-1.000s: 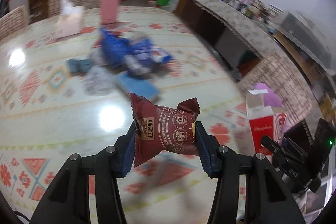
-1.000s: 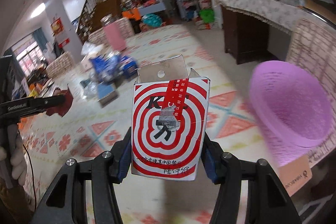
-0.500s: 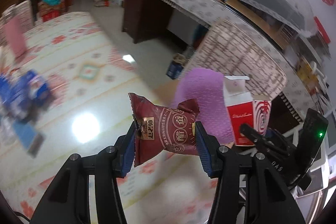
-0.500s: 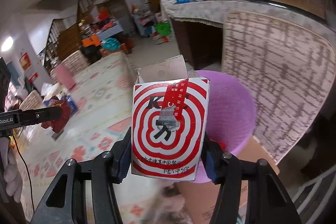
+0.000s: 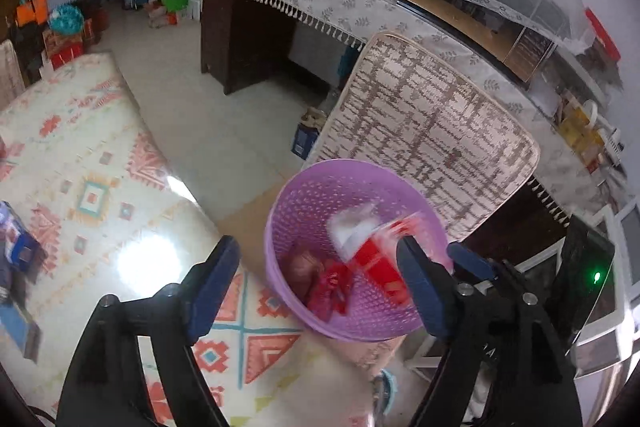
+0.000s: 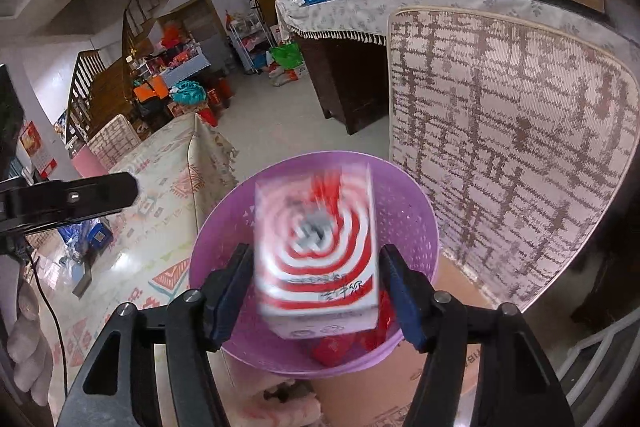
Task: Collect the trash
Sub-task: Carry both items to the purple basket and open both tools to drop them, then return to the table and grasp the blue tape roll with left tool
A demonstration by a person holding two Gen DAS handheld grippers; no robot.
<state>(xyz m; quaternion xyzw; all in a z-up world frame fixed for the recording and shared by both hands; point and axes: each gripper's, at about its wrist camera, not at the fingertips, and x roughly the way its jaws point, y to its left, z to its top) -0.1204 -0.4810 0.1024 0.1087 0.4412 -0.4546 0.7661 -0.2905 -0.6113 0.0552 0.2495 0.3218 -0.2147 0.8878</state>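
Both grips have let go since a moment ago! One purple basket [image 5: 360,331] takes one red-and-white spiral carton [image 6: 316,251], blurred between the right gripper [image 6: 316,291]'s parted jaws; one maroon snack packet [image 5: 332,287] lies inside, left gripper [image 5: 320,283] spread wide.

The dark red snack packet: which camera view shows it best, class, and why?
The left wrist view: the snack packet lies visible inside the purple basket. In the right wrist view the blurred red-and-white carton blocks that area.

Red-and-white carton [image 6: 316,251] is motion-blurred; its print unreadable.
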